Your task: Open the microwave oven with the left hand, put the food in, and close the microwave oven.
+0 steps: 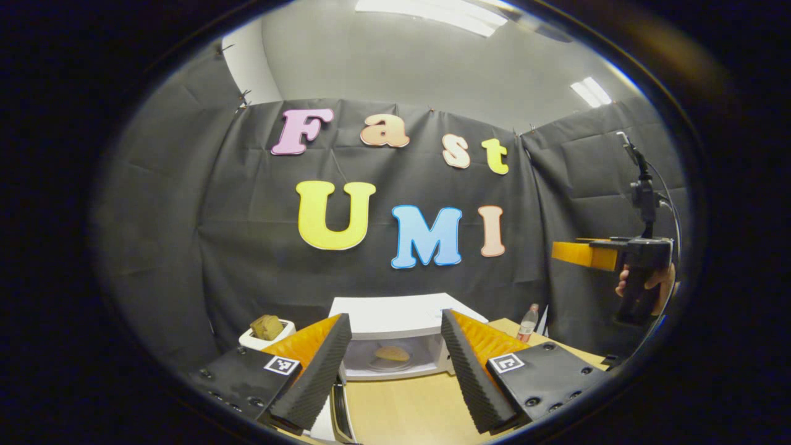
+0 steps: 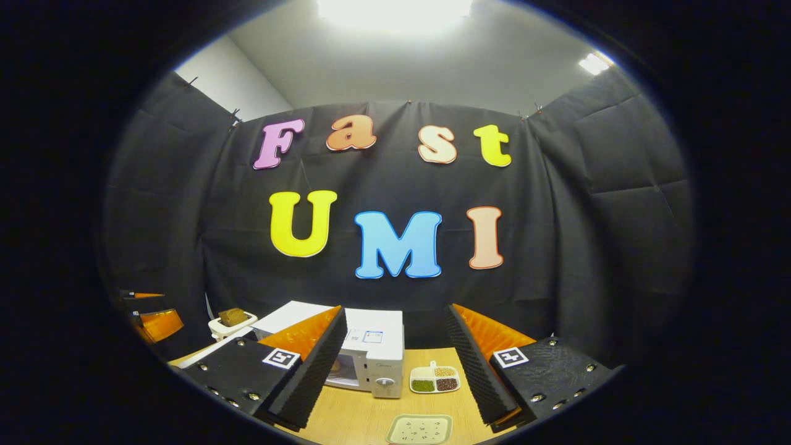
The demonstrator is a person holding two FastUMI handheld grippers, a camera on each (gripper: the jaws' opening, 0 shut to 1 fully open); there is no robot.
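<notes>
White microwave [image 1: 395,321] stands open, food [image 1: 392,353] inside. Left tool [image 1: 395,358] and right tool [image 2: 395,364] wide, empty. Next: left tool shuts door [image 1: 337,405].

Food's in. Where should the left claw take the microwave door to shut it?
Probably the door's free edge, which stands swung out toward the left claw. Come from its outer, left face and push right, toward the microwave's open cavity.

Black cloth [image 2: 593,204] hangs in creased panels as the booth's wall, clipped along its top edge. Above it rise a pale grey wall [image 1: 395,68] and ceiling with bright strip lights [image 1: 432,12]. A light wooden tabletop [image 2: 364,414] stands below.
</notes>
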